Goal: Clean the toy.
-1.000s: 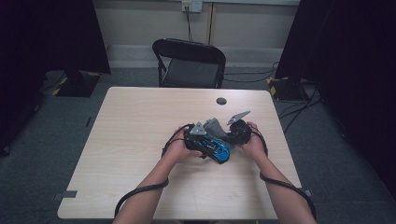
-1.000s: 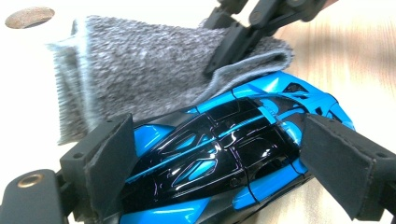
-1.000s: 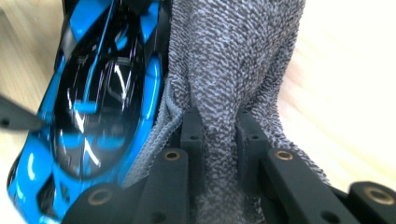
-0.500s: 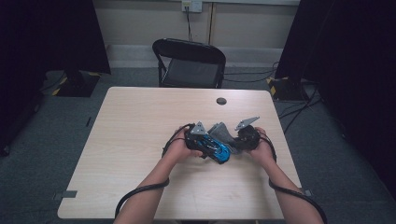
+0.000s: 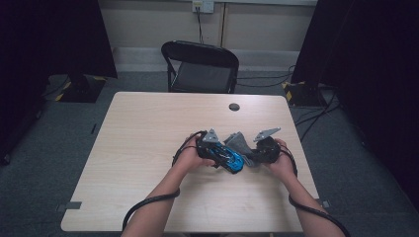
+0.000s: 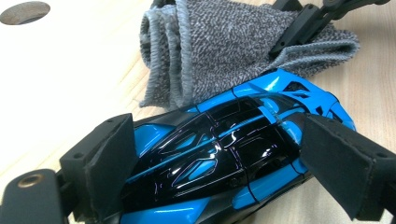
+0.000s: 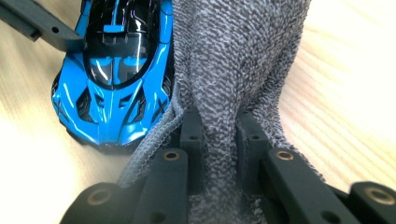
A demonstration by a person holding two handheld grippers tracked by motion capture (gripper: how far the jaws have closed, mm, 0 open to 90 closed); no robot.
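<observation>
The toy car's (image 6: 219,154) rear is cut off by the left gripper view's bottom edge.

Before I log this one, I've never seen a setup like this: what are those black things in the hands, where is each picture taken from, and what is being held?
No robot here: a person sits at a wooden table and holds a hand-held gripper in each hand, each with two black jaws and its own small camera.

The high view looks down from above the person. There the left gripper and the right gripper meet near the middle of the table. A folding chair stands beyond it.

The left gripper view looks along that gripper's jaws, which clamp a blue and black toy car from both sides.

The right gripper view looks along the other jaws, which are shut on a grey cloth. The cloth lies right against the car's side, so it looks like the car is being wiped.
</observation>
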